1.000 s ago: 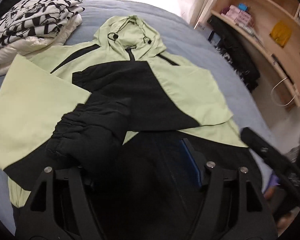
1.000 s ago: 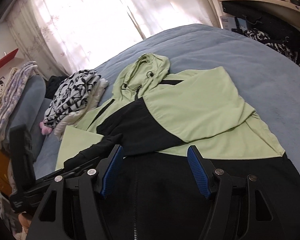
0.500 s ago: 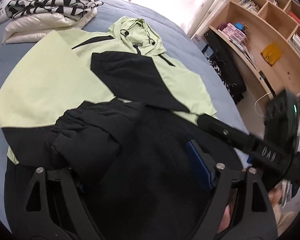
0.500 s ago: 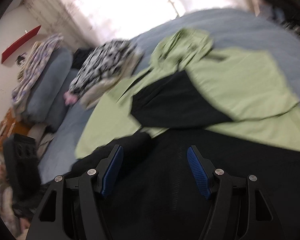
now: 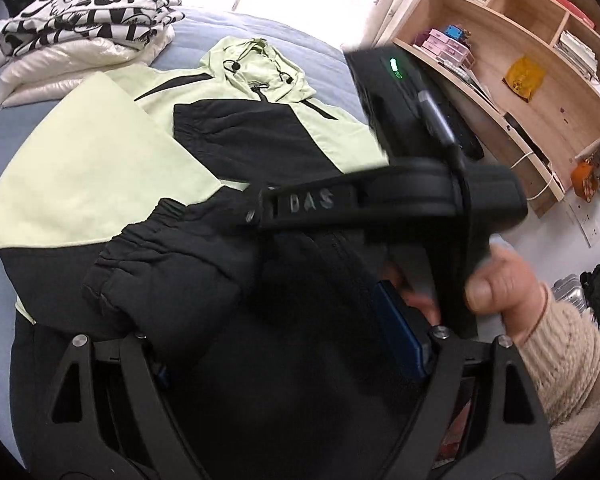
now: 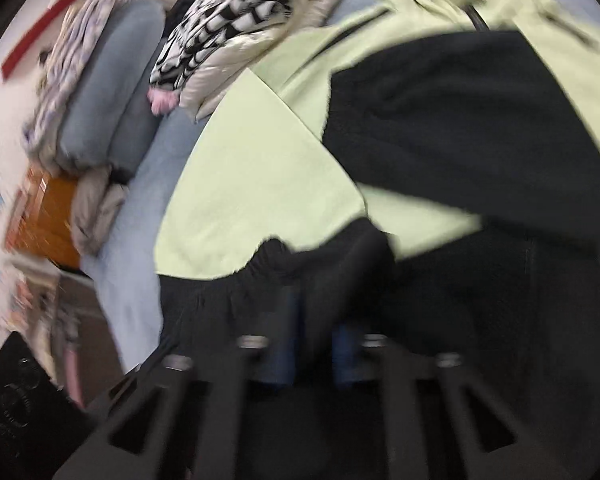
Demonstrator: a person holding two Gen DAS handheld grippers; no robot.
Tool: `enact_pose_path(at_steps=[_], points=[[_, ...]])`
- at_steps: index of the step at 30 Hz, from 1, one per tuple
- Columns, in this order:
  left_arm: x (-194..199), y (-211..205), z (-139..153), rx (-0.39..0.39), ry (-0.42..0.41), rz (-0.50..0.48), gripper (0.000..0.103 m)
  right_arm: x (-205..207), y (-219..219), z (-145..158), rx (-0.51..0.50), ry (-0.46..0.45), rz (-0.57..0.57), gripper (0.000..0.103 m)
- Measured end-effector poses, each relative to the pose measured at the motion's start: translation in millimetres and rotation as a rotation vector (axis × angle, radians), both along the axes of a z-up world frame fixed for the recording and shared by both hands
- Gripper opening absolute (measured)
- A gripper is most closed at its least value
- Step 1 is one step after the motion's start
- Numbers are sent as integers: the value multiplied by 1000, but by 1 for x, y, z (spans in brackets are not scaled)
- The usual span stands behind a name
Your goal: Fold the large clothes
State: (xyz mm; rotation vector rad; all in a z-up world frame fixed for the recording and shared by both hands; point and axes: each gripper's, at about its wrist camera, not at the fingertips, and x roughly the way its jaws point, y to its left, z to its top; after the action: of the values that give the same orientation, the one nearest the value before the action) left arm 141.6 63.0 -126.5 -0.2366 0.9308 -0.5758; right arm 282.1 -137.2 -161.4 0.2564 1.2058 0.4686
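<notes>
A pale green and black hooded jacket [image 5: 100, 168] lies spread on the blue bed [image 5: 204, 24], hood [image 5: 256, 64] at the far end. Its black sleeve cuff [image 5: 160, 264] lies bunched over the near black body panel. My left gripper [image 5: 280, 352] stands open and wide at the jacket's near end, with the cuff draped over its left finger. My right gripper [image 6: 314, 344] is shut on the black sleeve [image 6: 332, 264], fabric pinched between its blue pads; that view is blurred. In the left wrist view the right tool [image 5: 380, 200] crosses the jacket, held by a hand [image 5: 500, 280].
A folded pile of black-and-white and cream clothes [image 5: 80, 32] sits at the bed's far left. Grey-blue pillows [image 6: 108, 92] lie beyond it. A wooden bookshelf [image 5: 520, 60] stands to the right of the bed, with dark items at its foot.
My right gripper swung down and leftwards over the jacket and closed on the black sleeve. It now crosses the left wrist view. The left gripper shifted a little.
</notes>
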Motion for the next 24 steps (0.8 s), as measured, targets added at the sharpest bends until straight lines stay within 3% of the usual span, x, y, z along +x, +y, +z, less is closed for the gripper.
enact_pose_path(at_steps=[3,5,6,7,8,10,15,17,19,24], points=[[-3,3,9,-16,-41,6,80,16,1,49,-66,-237,28,4],[-5,4,16,-18,-73,-1,80,29,-7,77,-155,-399,-17,4],[-6,5,20,-18,-91,-1,80,39,-11,81,-205,-428,-52,6],[-7,5,22,-16,-98,2,80,52,-20,79,-279,-419,-100,18],[-7,7,24,-16,-108,8,80,62,-28,75,-333,-391,-138,37],[-8,12,26,-18,-118,22,80,73,-46,65,-376,-334,-208,52],[-7,27,22,9,-125,71,80,45,-59,44,-340,-315,-132,56],[-6,34,18,12,-113,91,80,17,-54,33,-369,-340,-62,70],[-2,43,15,18,-102,133,80,-2,-37,18,-421,-367,8,75],[10,67,14,23,-78,244,80,-21,15,-11,-513,-383,127,75]])
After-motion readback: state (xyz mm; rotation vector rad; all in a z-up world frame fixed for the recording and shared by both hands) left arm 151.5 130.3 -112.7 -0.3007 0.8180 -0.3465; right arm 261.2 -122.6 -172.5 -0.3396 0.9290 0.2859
